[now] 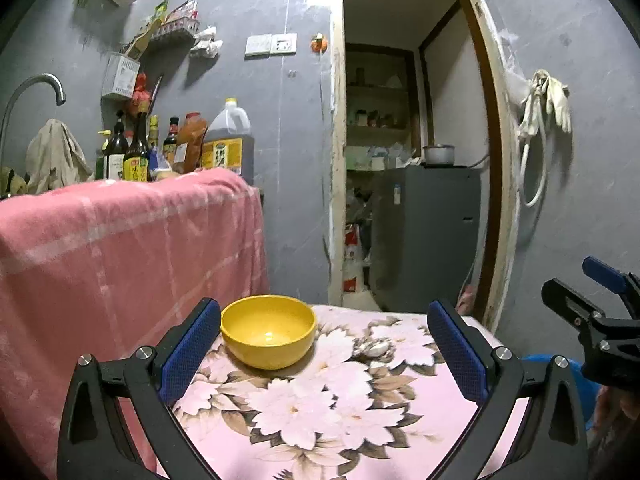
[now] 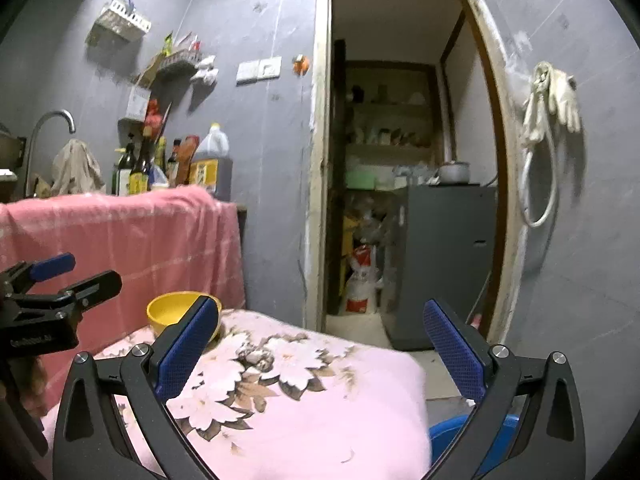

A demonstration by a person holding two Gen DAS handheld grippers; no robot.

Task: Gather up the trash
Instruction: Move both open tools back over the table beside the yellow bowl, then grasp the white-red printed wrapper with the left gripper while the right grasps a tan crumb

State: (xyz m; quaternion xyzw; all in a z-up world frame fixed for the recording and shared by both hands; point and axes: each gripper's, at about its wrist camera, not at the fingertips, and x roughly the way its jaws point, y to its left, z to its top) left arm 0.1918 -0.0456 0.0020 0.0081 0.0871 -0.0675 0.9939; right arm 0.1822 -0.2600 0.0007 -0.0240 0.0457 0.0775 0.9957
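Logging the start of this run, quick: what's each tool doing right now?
Left tool: open, holding nothing.
Right tool: open, holding nothing.

My tongs: two, left [image 1: 324, 354] and right [image 2: 322, 354]
Yellow bowl [image 1: 268, 330]: one
Crumpled scrap [image 1: 374, 347]: one
Blue bin [image 2: 492, 438]: one
Pink towel [image 1: 120, 248]: one
Oil jug [image 1: 228, 140]: one
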